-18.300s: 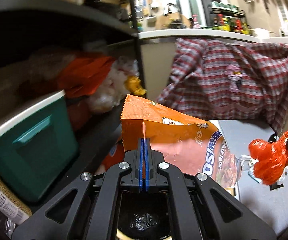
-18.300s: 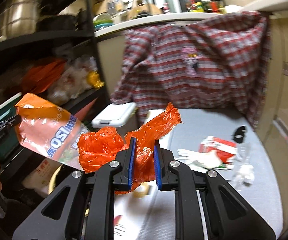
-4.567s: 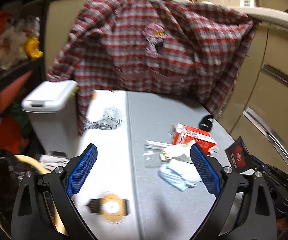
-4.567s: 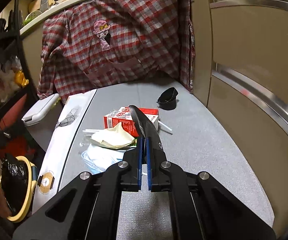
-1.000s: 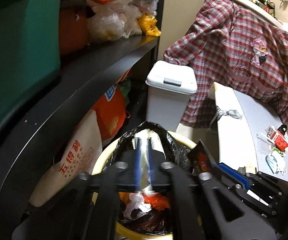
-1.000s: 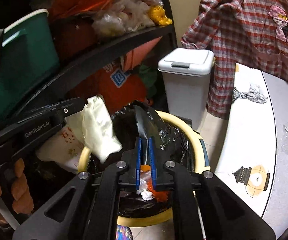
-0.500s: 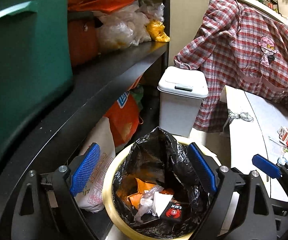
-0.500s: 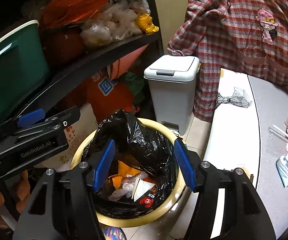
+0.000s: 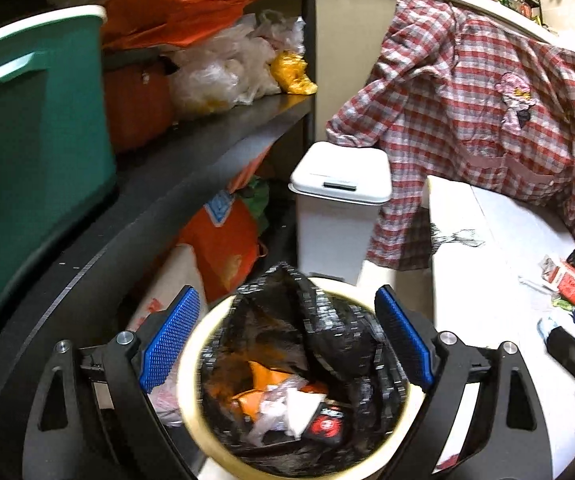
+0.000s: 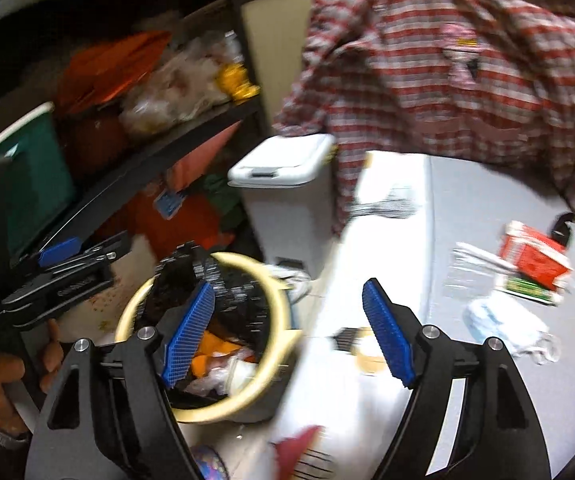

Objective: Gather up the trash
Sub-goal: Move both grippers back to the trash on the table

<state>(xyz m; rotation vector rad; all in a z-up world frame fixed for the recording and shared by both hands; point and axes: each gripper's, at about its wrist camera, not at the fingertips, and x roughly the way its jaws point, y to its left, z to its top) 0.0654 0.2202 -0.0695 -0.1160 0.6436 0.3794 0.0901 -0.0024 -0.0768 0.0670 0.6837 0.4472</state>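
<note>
Left gripper (image 9: pixel 285 338): jaws spread wide over the bin (image 9: pixel 191 396), nothing between them. Right gripper (image 10: pixel 287 334): jaws have just been opening, empty, part over the bin, part over the bench (image 10: pixel 467 380).

Done: orange wrappers, white scraps and a black-and-red packet lie in the bin's black liner (image 9: pixel 327 336).

Left, in my judgement: red carton (image 10: pixel 535 256), straws, a pale blue wad (image 10: pixel 503 320) and a black cap on the bench.

Writing: none legible; gripper lettering is blurred

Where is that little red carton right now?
The red carton lies on the grey table, far right in the right wrist view, beside a crumpled face mask.
</note>
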